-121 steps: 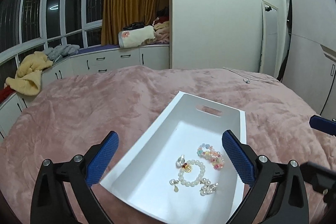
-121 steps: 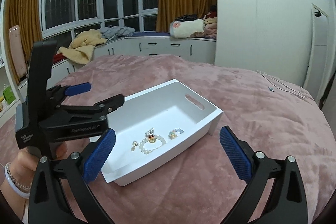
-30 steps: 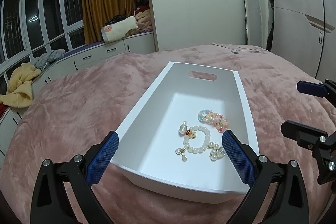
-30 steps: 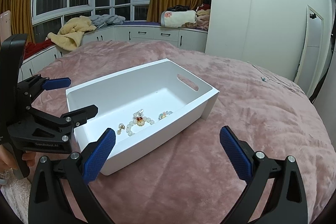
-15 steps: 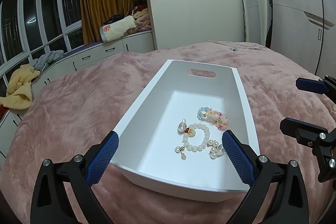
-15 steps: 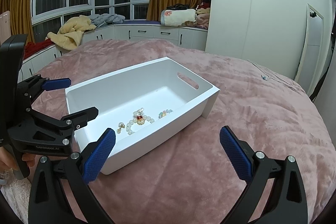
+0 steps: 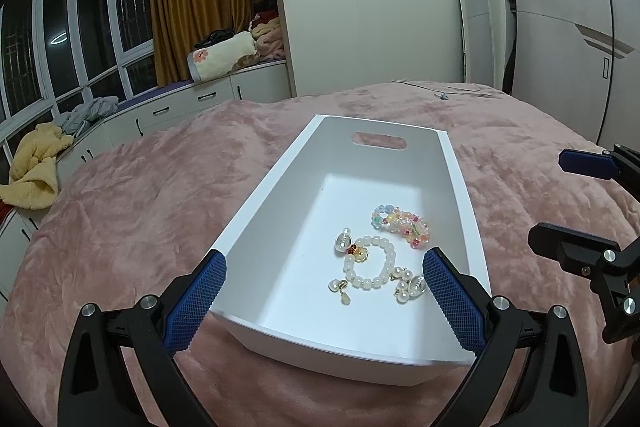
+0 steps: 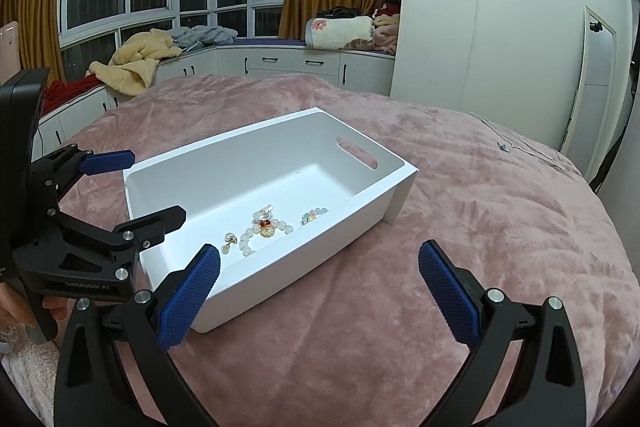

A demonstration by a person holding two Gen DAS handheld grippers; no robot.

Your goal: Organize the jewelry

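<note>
- Left wrist view: the left gripper [image 7: 320, 287] hangs over the near end of a white tray [image 7: 256, 191] on a pink bed [image 7: 132, 195]. Its blue fingers [image 7: 196, 297] are spread wide and hold nothing.
- Between those fingers and a little ahead, on the tray floor, lies a white bead bracelet [image 7: 370, 263]. Just beyond it sits a pastel bead bracelet [image 7: 400, 225]. Small pearl earrings [image 7: 340, 289] lie loose at the white bracelet's near edge; more lie close to the right finger.
- The right gripper [image 7: 580, 203] shows at the right edge, outside the tray.
- Advice, as a judgement: pick one piece only. The pieces touch or nearly touch, so come down on a bracelet's outer bead line, away from the earrings, and close slowly.
- Right wrist view: the right gripper [image 8: 318, 287] hovers above the bed, beside the tray's [image 8: 404, 173] long side. Its fingers [image 8: 188, 301] are also wide apart and empty.
- The jewelry [image 8: 266, 227] lies ahead and left of these fingers, behind the tray wall, partly hidden.
- The left gripper [image 8: 154, 187] reaches over the tray's left end, so it looks better placed for the grasp. The right one should stay clear of the wall.
</note>
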